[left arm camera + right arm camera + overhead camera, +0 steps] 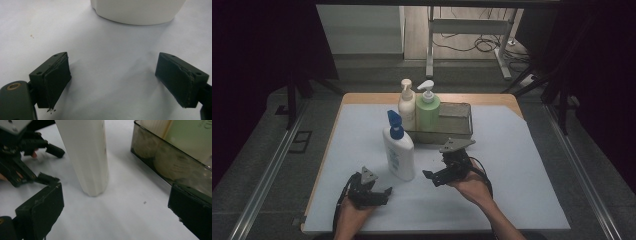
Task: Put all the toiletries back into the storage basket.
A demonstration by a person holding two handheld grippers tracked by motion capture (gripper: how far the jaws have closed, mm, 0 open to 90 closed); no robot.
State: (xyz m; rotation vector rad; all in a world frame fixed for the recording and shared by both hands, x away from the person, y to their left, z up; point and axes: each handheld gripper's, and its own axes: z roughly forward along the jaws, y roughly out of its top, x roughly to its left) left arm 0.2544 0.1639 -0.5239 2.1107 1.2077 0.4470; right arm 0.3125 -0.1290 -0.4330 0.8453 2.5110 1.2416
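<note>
A white lotion bottle with a blue pump (399, 151) stands upright on the white mat (512, 170), in front of a clear grey tray (455, 124). In the tray's left end stand a cream pump bottle (406, 106) and a green pump bottle (428, 111). My left gripper (383, 194) rests low on the mat, just left of and nearer than the white bottle, open and holding nothing. The bottle's base (137, 11) lies ahead of its jaws (120, 75). To the bottle's right, my right gripper (432, 177) is open too, facing the bottle (85, 157) and the tray (160, 157).
The mat covers a wooden table (362, 98) with rails on both sides. The tray's right part (459, 120) holds no bottles. Dark curtains and a desk frame (472, 30) stand beyond the far edge. The left gripper (22, 157) sits past the bottle in the right gripper view.
</note>
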